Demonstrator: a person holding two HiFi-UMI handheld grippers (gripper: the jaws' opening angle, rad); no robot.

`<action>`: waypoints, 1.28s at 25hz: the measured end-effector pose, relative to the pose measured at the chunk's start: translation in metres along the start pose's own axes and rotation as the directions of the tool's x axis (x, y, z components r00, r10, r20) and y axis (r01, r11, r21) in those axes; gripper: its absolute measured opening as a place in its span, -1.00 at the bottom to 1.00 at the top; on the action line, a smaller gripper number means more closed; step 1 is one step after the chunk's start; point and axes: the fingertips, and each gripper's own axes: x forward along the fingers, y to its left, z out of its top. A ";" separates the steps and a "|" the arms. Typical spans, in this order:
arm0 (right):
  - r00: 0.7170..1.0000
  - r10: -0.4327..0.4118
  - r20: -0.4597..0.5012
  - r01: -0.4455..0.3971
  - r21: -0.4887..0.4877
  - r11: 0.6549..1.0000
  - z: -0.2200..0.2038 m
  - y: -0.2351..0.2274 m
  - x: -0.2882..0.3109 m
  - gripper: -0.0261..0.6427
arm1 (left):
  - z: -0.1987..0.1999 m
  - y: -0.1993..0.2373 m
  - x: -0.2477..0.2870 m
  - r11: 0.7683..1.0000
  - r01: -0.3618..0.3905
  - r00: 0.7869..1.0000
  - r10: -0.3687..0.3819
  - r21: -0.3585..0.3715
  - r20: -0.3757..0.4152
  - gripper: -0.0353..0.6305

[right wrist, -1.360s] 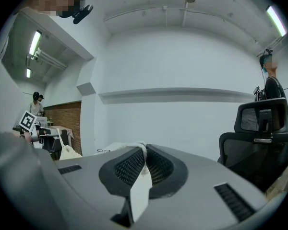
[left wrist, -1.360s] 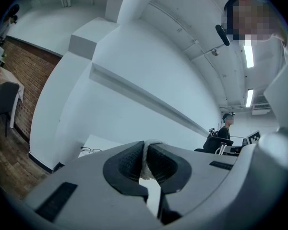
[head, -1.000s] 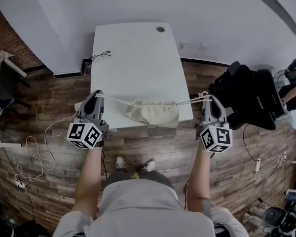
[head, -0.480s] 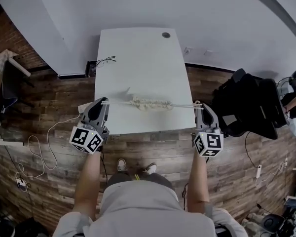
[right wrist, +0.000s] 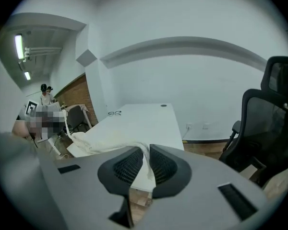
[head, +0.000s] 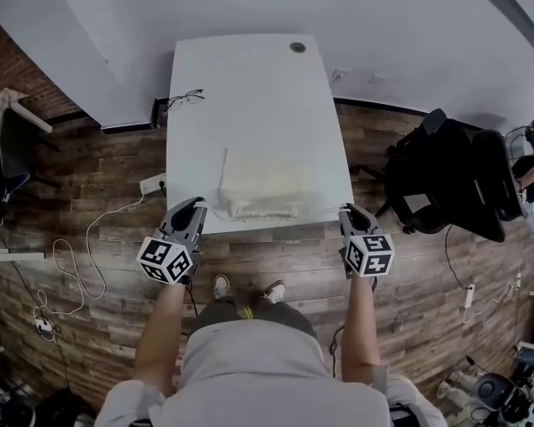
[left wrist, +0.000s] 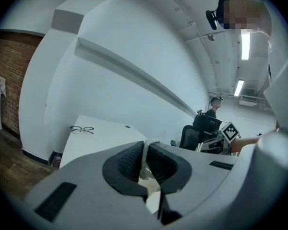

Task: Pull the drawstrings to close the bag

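A cream cloth bag [head: 260, 183] lies flat on the white table [head: 249, 96], its gathered mouth [head: 265, 210] at the front edge. My left gripper [head: 197, 206] sits just off the table's front left corner, shut on a white drawstring [left wrist: 145, 150] that shows pinched between its pads. Off the front right corner, my right gripper [head: 346, 211] is shut on the other drawstring [right wrist: 147, 158]. In the right gripper view the bag [right wrist: 103, 139] rests on the table's near corner, with its cord running into the jaws.
A pair of glasses [head: 183, 99] lies at the table's far left edge. A black office chair [head: 445, 181] stands to the right of the table. A power strip [head: 151, 183] and white cables [head: 89, 256] lie on the wooden floor at the left.
Both grippers have drawn back toward the person, past the table's front edge. The bag, strung between them a moment ago, now lies flat on the table with its mouth gathered.
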 end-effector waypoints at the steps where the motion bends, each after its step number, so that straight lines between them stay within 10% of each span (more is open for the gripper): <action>1: 1.000 0.007 -0.019 -0.007 0.014 1.000 -0.008 -0.002 0.000 -0.80 | -0.004 0.000 0.000 1.000 -0.005 1.000 0.005 0.000 -0.010 -0.83; 14: 0.977 0.109 -0.183 -0.093 0.093 0.991 -0.087 0.002 -0.017 -0.30 | -0.061 -0.006 -0.023 0.995 -0.086 0.991 0.081 -0.044 -0.110 -0.83; 32: 0.989 0.149 -0.018 -0.149 0.015 0.989 -0.056 0.043 -0.036 -0.30 | -0.075 -0.019 -0.064 0.993 -0.113 0.989 0.108 -0.039 -0.102 -0.51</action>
